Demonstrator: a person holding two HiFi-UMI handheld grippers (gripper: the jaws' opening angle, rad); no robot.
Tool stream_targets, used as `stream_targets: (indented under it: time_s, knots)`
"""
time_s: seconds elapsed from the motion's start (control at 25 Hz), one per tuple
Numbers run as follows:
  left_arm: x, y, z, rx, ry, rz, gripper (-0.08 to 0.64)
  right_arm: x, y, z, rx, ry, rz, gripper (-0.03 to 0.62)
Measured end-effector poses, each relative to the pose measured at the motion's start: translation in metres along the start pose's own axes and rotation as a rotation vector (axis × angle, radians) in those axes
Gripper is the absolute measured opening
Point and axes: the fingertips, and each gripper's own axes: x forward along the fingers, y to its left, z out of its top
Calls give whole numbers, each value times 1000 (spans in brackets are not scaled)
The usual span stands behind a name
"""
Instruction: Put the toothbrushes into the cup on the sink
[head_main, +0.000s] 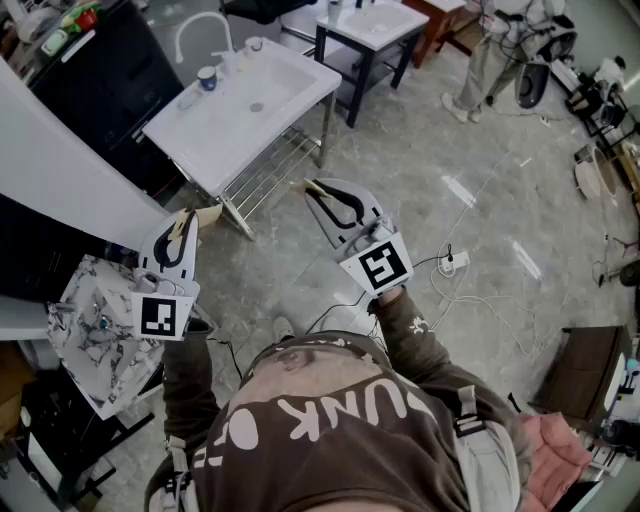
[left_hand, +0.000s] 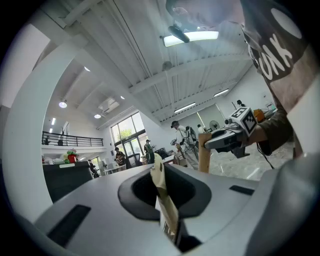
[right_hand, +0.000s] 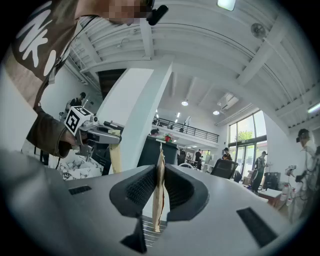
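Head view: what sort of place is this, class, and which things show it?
Probably a workshop or test hall, not a bathroom: a sink on a bare metal frame, cables across the polished floor.

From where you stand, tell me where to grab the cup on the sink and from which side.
Probably across its round wall, from the basin side: the cup stands upright on the sink's back ledge, with the faucet close by on the far side.
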Motion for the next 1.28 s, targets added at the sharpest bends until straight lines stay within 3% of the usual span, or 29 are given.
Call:
stream_targets:
  time_s: [0.6,1.28]
  knots:
    - [-5,25,-15,-4,-10,-15,18,24,12,3,17,-8,-13,64]
    - [-9,74,-41,-36,-50,-81,18,74,35,9,-26,45,-61,64]
